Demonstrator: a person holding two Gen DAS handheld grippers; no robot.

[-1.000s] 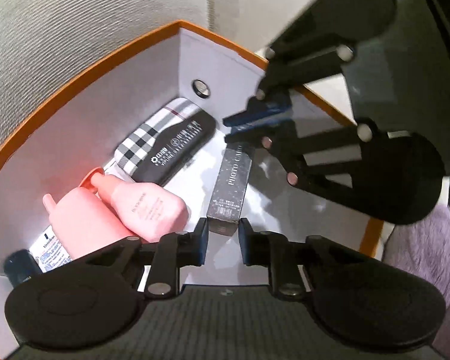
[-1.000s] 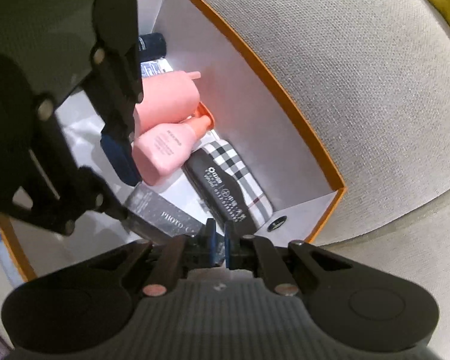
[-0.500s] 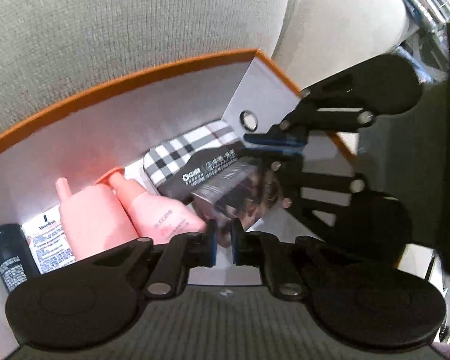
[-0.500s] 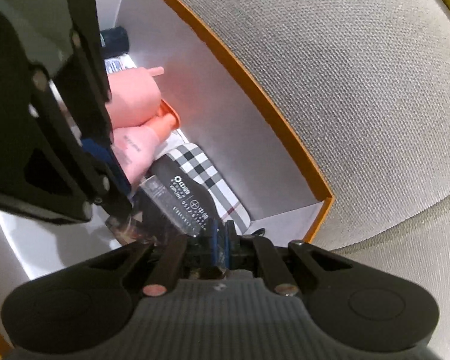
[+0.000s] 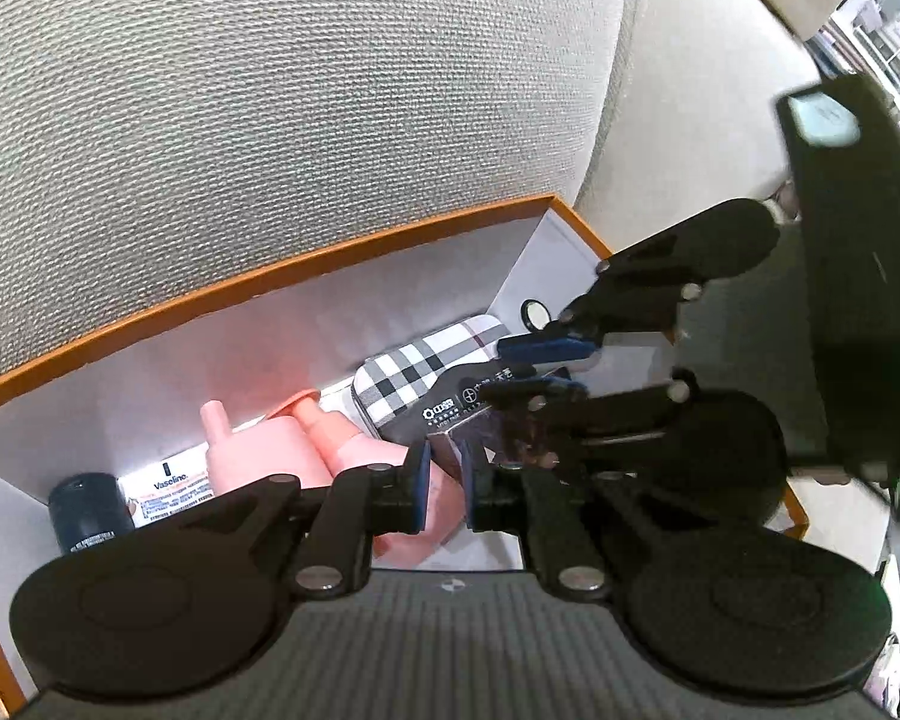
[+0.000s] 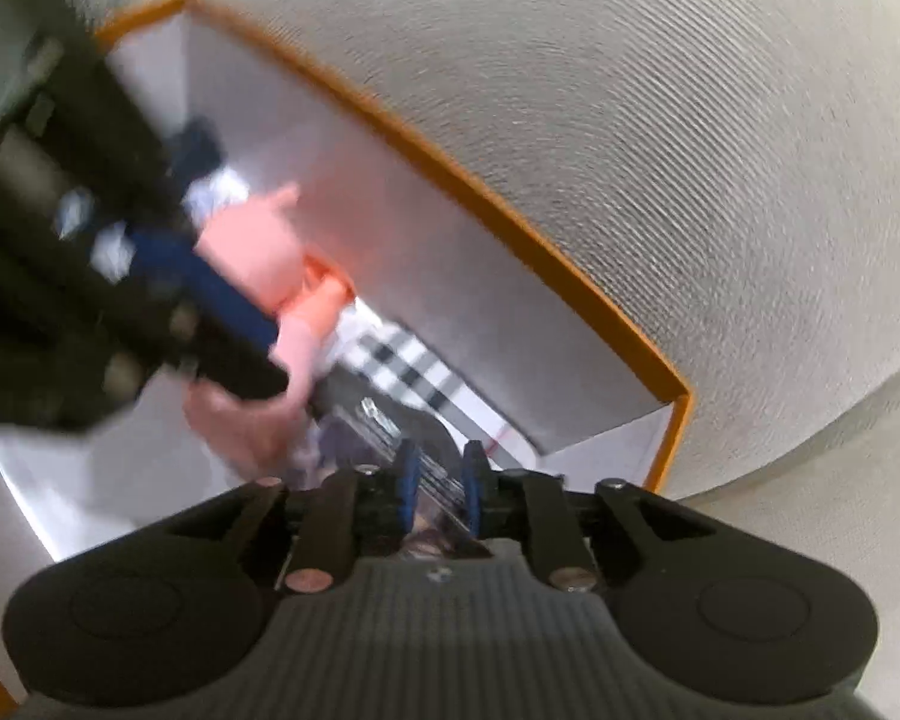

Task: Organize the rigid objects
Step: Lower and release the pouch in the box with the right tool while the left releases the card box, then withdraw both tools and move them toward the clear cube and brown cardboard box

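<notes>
Along the far wall of your orange-rimmed box (image 5: 330, 264), from its left end, lie a dark jar (image 5: 90, 510), a white Vaseline tube (image 5: 171, 489), 2 pink bottles (image 5: 258, 456) side by side, and a checked case (image 5: 426, 372) in the right corner. Your left gripper (image 5: 444, 483) hovers above the pink bottles, its blue pads (image 5: 421, 486) slightly apart; whether they touch the glossy dark carton (image 5: 480, 432) just ahead, you cannot tell. In the blurred right wrist view, your right gripper (image 6: 441, 483) pinches that carton (image 6: 384, 420) at one end, lifted over the checked case (image 6: 414, 369) near the box's (image 6: 510, 222) right corner. The box rests against a grey woven cushion (image 5: 270, 90).
</notes>
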